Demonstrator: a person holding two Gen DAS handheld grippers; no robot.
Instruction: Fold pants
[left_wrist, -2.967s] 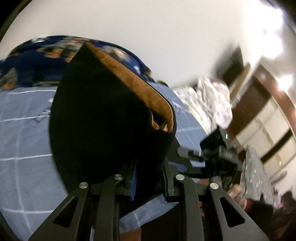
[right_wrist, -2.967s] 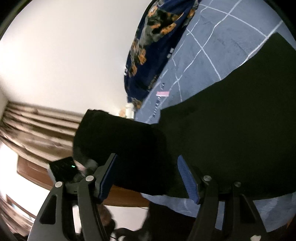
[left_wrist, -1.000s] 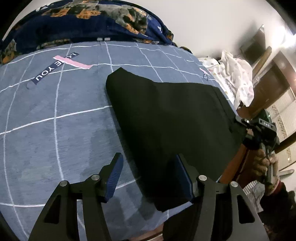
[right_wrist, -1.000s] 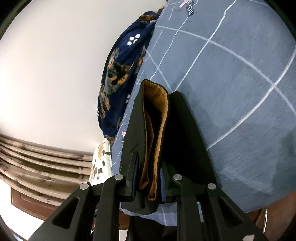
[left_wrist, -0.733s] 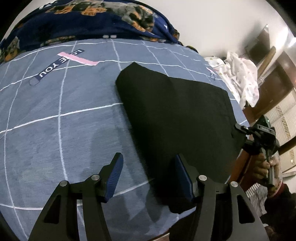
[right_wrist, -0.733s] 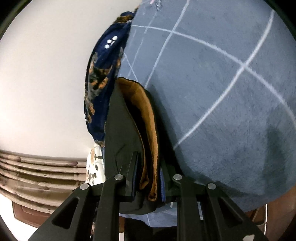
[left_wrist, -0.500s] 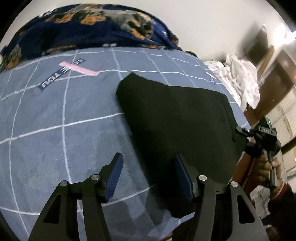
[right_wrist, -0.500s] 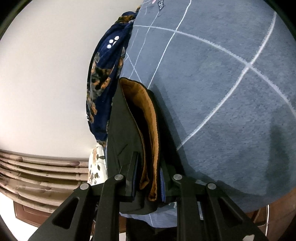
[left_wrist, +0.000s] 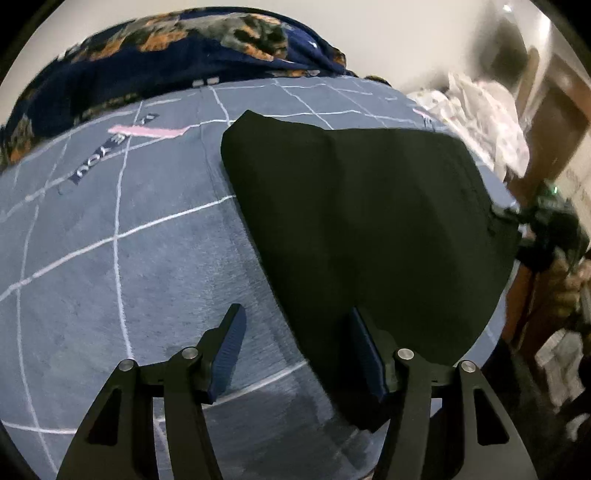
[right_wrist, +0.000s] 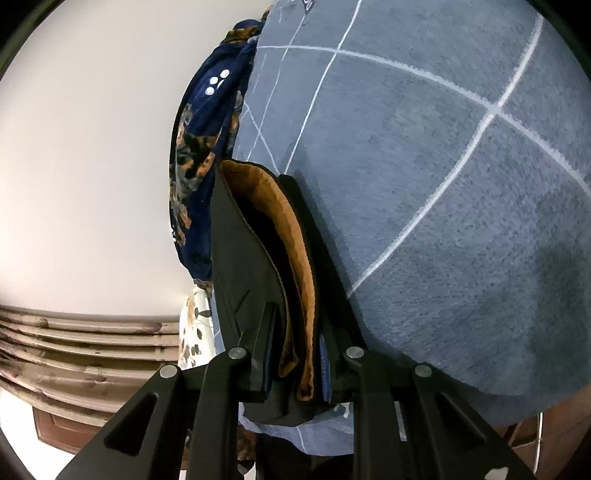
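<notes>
The left gripper (left_wrist: 295, 350) hovers with jaws apart and empty, its right finger over the near left edge of the black pants (left_wrist: 362, 221). The folded pants run away to the far right across the blue checked bedcover (left_wrist: 110, 258). At their right end, the right gripper (right_wrist: 295, 354) is clamped on the tan-lined waistband (right_wrist: 295, 258).

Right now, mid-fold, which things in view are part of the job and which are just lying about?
Part of the job:
- black pants, spread on the grey checked bedcover
- right gripper, clamped on the pants' brown-lined edge
- left gripper, open at the pants' near edge

Just lying about:
- dark patterned blanket
- white printed cloth
</notes>
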